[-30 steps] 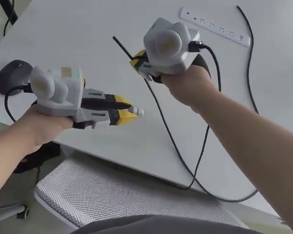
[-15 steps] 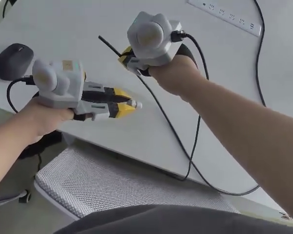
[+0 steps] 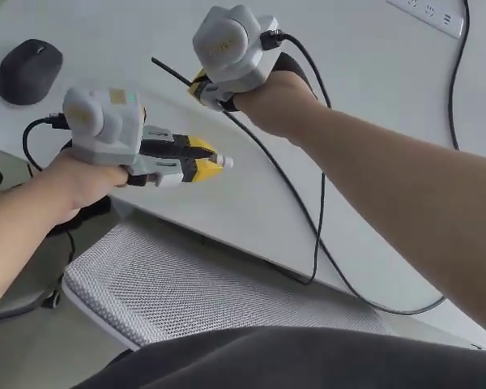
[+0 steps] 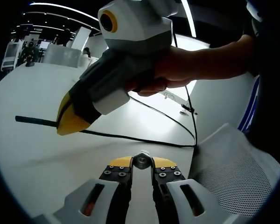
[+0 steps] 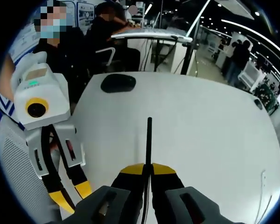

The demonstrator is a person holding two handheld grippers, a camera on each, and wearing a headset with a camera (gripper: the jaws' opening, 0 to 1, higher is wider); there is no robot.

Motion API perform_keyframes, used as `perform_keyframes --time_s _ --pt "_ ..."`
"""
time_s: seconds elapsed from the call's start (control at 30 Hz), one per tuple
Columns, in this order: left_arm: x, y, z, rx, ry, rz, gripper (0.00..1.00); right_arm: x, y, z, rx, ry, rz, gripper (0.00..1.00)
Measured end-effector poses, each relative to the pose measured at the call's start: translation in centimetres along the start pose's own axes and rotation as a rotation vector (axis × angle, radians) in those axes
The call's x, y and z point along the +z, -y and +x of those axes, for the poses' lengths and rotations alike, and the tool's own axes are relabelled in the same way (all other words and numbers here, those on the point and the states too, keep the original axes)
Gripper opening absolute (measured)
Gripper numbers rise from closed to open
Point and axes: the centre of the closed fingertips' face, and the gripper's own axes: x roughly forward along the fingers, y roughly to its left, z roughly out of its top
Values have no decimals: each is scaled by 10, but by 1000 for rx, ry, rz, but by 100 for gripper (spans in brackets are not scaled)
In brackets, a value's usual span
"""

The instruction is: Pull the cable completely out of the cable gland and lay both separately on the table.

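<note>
cable point(image 5: 148, 135): thin, black; we see it pinched between the closed jaws of the right claw point(image 5: 148, 167), with its straight end poking forward past the tips, above the counter point(image 3: 373, 105)
cable tail: trails back across the counter toward its near edge
cable gland point(image 4: 141, 160): small, grey, round; we see it nipped at the left claw point(image 3: 213, 164) tips, apart from the cable

Got a dark mouse point(image 3: 29, 71) sitting on the white worktop point(image 3: 130, 36), off to the far left. Spotted a white power strip point(image 3: 433, 11) well apart, up at the far right. Also a grey mesh chair point(image 3: 211, 296) right below the near edge.
</note>
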Motion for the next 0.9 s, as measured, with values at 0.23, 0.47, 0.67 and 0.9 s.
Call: perform_keyframes --time_s 0.23,0.47,0.67,0.9 --pt "-8 -7 2 14 -11 -15 15 -5 -4 10 15 -22 -27 0" --pt "-14 -6 1 20 -26 -32 15 -11 -8 17 24 -30 -37 0" --pt "-17 -8 -1 32 -39 -24 15 -12 -10 20 29 -33 -28 0" --pt "-17 -13 -3 43 -48 -7 16 -15 -9 23 33 -34 -25 0"
